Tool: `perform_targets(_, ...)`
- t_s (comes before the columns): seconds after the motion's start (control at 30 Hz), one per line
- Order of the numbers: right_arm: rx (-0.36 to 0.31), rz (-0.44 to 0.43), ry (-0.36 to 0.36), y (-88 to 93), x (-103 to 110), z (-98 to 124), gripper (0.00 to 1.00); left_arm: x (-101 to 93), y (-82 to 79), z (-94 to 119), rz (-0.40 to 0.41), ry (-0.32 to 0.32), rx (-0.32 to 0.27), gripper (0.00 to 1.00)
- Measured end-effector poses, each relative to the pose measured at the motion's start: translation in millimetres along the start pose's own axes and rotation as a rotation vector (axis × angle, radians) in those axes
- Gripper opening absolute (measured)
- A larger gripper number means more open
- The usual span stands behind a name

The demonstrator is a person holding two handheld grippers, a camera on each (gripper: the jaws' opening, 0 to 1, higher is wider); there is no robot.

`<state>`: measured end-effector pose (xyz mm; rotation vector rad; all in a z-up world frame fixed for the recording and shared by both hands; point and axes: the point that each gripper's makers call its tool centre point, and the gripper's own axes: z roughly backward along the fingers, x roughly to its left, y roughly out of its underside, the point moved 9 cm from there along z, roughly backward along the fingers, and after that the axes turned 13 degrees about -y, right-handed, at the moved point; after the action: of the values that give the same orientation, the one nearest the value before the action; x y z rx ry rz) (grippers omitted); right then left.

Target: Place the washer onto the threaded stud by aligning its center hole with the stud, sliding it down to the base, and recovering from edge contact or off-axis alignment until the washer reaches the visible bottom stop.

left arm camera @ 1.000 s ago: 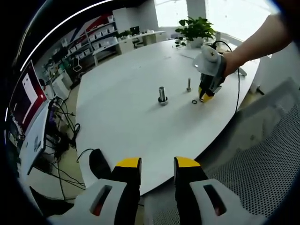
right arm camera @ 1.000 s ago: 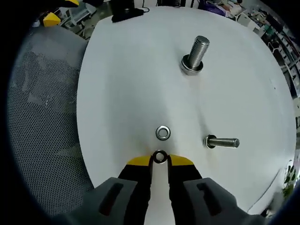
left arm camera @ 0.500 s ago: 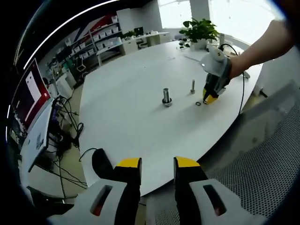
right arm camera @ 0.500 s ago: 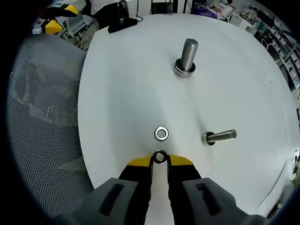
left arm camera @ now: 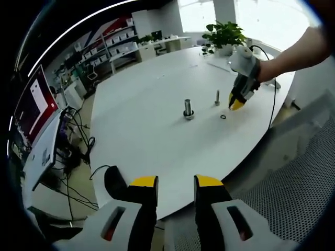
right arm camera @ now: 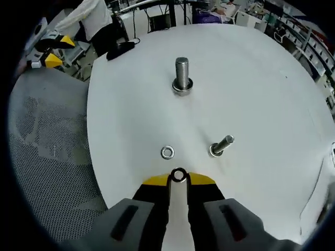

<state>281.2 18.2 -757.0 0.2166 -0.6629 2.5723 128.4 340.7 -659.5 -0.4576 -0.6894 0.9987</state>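
1. Our right gripper (right arm camera: 178, 180) pinches a washer (right arm camera: 178, 175) by its rim, above the table (right arm camera: 261, 94).
2. It looks light, stiff and slippery; we judge an edge grip best.
3. Left gripper (left arm camera: 176, 184) jaws stand apart, empty.

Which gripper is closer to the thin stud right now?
Right. The right gripper, shut on a washer, sits just beside the thin stud; the left gripper hangs back off the table's edge.
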Motion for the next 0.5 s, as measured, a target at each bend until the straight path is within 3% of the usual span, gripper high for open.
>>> perform_targets(0.1,-0.051,-0.032,0.012,-6.0,-7.2,11.5,0.13,0.1,-0.3,0.1,0.001,-0.001,-0.002,0.25)
perform_targets(0.5,-0.080,-0.019,0.043,-15.5,-22.3,30.5,0.13,1.3,-0.2,-0.2,0.002,-0.007,-0.001,0.25)
